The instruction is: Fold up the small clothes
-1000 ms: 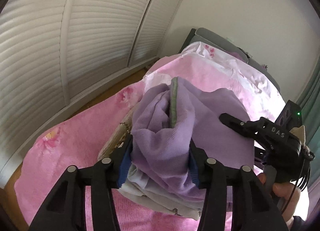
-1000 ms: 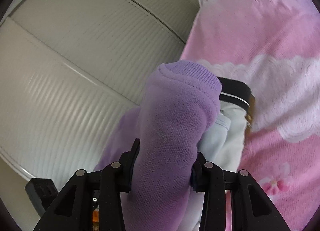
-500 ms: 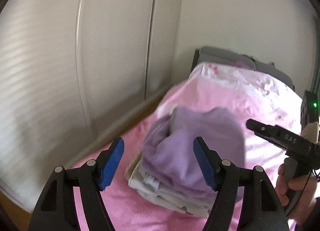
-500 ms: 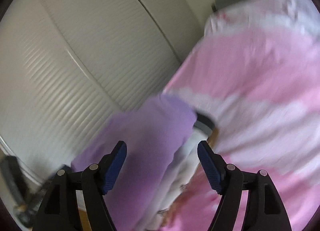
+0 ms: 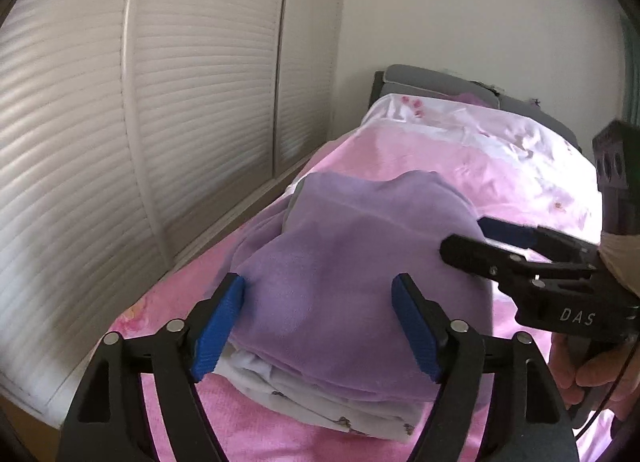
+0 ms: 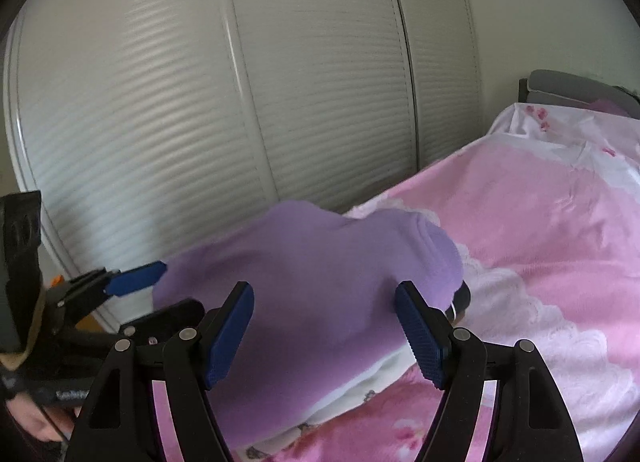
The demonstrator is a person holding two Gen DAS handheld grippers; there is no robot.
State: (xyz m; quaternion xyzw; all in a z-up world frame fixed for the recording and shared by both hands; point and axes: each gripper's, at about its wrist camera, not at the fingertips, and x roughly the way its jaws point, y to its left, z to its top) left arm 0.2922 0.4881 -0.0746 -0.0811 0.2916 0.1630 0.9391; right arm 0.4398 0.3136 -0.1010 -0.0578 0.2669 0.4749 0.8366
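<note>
A folded purple garment [image 5: 352, 262] lies on top of a small stack of folded white clothes [image 5: 320, 402] on the pink bed cover [image 5: 400, 158]. My left gripper [image 5: 318, 322] is open and empty, its blue pads either side of the stack's near end. My right gripper [image 6: 324, 330] is open and empty above the purple garment [image 6: 312, 274]. The right gripper also shows in the left wrist view [image 5: 476, 238] at the garment's right edge. The left gripper shows at the left of the right wrist view [image 6: 160, 290].
White slatted wardrobe doors [image 5: 160, 110] run close along the bed's left side. A grey headboard [image 5: 440, 80] stands at the far end. White lace-edged bedding [image 6: 540, 302] lies to the right of the stack.
Both grippers have let go of the purple garment, opened and pulled back. The garment now rests flat on the stack.
</note>
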